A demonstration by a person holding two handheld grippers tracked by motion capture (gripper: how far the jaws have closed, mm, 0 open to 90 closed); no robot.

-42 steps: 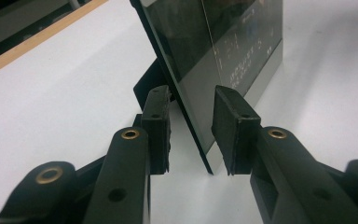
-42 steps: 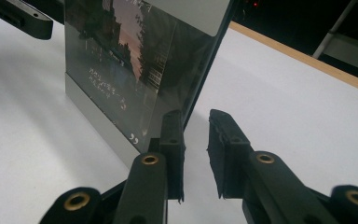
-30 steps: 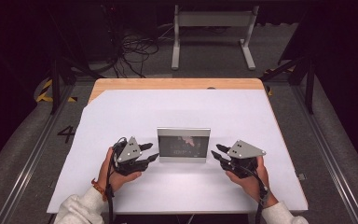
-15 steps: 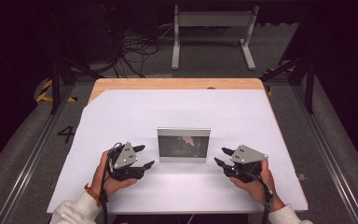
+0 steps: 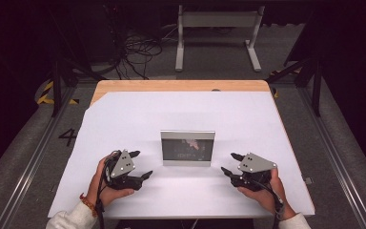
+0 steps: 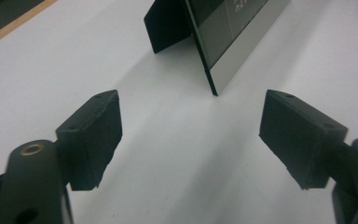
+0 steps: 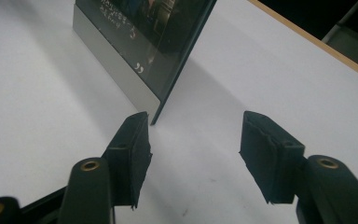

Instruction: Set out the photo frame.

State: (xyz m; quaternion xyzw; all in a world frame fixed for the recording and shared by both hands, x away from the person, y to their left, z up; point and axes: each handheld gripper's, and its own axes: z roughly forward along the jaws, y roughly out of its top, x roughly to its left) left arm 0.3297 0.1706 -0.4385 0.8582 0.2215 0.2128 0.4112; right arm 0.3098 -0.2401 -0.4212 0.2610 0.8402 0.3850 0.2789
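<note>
Picture frame (image 5: 188,148): stands upright near the middle of the white table cover (image 5: 181,114), propped on a dark fold-out easel leg (image 6: 168,28) behind it; silver border, dark glossy picture with small pale writing (image 7: 121,23).

Left gripper (image 5: 139,164): rests on the cover to the frame's left, apart from it; jaws have just been opening and stand wide with nothing between them (released, by the look of it).

Right gripper (image 5: 228,163): mirrors it on the frame's right, a little apart from that edge; jaws have likewise just been opening, nothing between the pads (image 7: 133,154).

Hands: left hand (image 5: 106,183) and right hand (image 5: 266,191) each wrap a gripper body, wrists on the near edge.

Handling, judged: rigid and probably light, but the glazed front looks slick and breakable, and the single leg makes it easy to tip backward or forward.

Where to take hold: the two vertical side edges, one gripper each, pads on the metal-looking border rather than across the glass (a one-sided pinch would likely swivel it).

Containers: none on the table; the frame itself holds a dark print whose subject is too small to read.
</note>
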